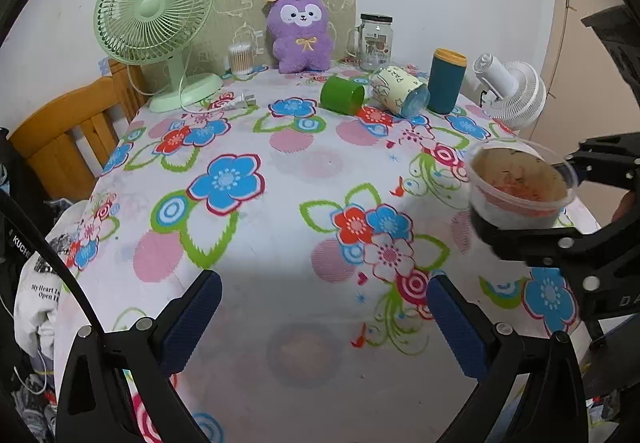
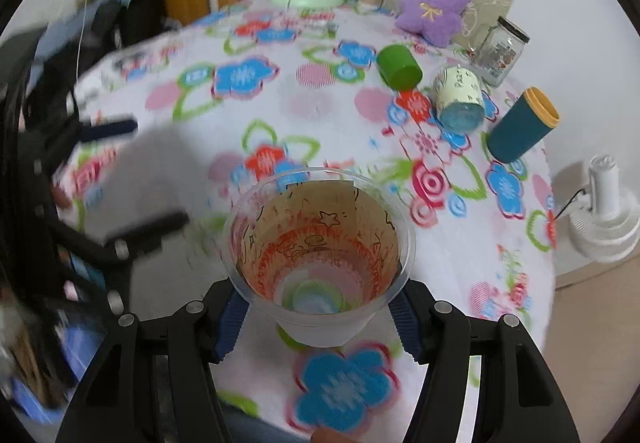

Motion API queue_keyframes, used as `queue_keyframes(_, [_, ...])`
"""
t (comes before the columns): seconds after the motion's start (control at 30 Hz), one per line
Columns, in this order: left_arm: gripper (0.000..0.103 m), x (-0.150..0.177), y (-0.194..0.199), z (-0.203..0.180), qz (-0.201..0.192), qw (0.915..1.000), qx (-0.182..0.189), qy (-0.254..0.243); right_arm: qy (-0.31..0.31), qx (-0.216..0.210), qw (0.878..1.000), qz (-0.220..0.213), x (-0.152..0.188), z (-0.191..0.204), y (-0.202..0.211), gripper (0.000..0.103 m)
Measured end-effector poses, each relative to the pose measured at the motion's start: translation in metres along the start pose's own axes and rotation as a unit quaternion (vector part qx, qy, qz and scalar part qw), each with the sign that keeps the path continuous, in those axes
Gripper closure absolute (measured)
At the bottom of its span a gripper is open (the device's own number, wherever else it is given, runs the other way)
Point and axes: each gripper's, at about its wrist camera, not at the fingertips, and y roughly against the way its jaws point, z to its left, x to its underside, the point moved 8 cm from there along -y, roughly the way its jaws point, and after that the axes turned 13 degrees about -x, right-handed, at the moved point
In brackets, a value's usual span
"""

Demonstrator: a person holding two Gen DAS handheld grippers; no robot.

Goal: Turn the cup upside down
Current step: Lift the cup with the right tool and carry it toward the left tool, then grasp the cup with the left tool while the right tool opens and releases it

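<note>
A clear plastic cup with orange print is held upright, mouth up, above the flowered tablecloth. My right gripper is shut on the cup's lower wall. The cup also shows in the left wrist view at the right, held by the right gripper. My left gripper is open and empty over the near part of the table; it shows blurred at the left in the right wrist view.
At the back stand a green fan, a purple plush toy, a glass jar, a cotton-swab box and a white fan. A green cup and a paper-sleeved cup lie on their sides beside a teal tumbler. A wooden chair stands left.
</note>
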Motion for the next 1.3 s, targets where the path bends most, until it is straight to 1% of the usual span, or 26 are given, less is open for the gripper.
queue_keyframes(0.1, [0.0, 0.003, 0.003, -0.004, -0.002, 1.0, -0.001, -0.001, 0.026, 0.007, 0.998, 0.048, 0.016, -0.003, 0.005, 0.037])
queue_keyframes(0.23, [0.0, 0.005, 0.005, -0.009, -0.003, 1.0, 0.004, -0.003, 0.055, 0.014, 0.992, 0.114, 0.034, -0.006, 0.006, 0.037])
queue_keyframes(0.37, [0.0, 0.006, 0.006, -0.017, -0.001, 0.9999, 0.013, -0.007, 0.056, 0.011, 0.986, 0.154, 0.043, -0.011, 0.0, 0.037])
queue_keyframes(0.47, [0.0, 0.01, 0.005, -0.024, 0.005, 0.9996, 0.016, -0.023, 0.053, 0.008, 0.984, 0.171, 0.045, -0.014, -0.008, 0.037])
queue_keyframes(0.53, [0.0, 0.013, 0.003, -0.028, 0.008, 0.9992, 0.012, -0.036, 0.053, 0.005, 0.983, 0.174, 0.044, -0.014, -0.014, 0.037])
queue_keyframes(0.63, [0.0, 0.016, 0.0, -0.031, 0.016, 0.9986, 0.008, -0.049, 0.056, 0.004, 0.985, 0.166, 0.038, -0.014, -0.019, 0.037])
queue_keyframes(0.87, [0.0, 0.02, -0.008, -0.031, 0.034, 0.9985, 0.009, -0.043, 0.059, -0.01, 0.987, 0.152, 0.023, -0.014, -0.035, 0.037])
queue_keyframes(0.93, [0.0, 0.02, -0.01, -0.031, 0.038, 0.9984, 0.008, -0.04, 0.058, -0.015, 0.987, 0.147, 0.02, -0.015, -0.038, 0.034])
queue_keyframes(1.0, [0.0, 0.021, -0.011, -0.03, 0.043, 0.9984, 0.007, -0.035, 0.058, -0.024, 0.988, 0.144, 0.019, -0.014, -0.041, 0.026])
queue_keyframes(1.07, [0.0, 0.021, -0.012, -0.03, 0.047, 0.9984, 0.009, -0.031, 0.058, -0.025, 0.988, 0.141, 0.018, -0.015, -0.041, 0.023])
queue_keyframes(1.3, [0.0, 0.023, -0.014, -0.03, 0.065, 0.9977, 0.019, -0.001, 0.055, -0.041, 0.99, 0.125, 0.018, -0.015, -0.036, 0.022])
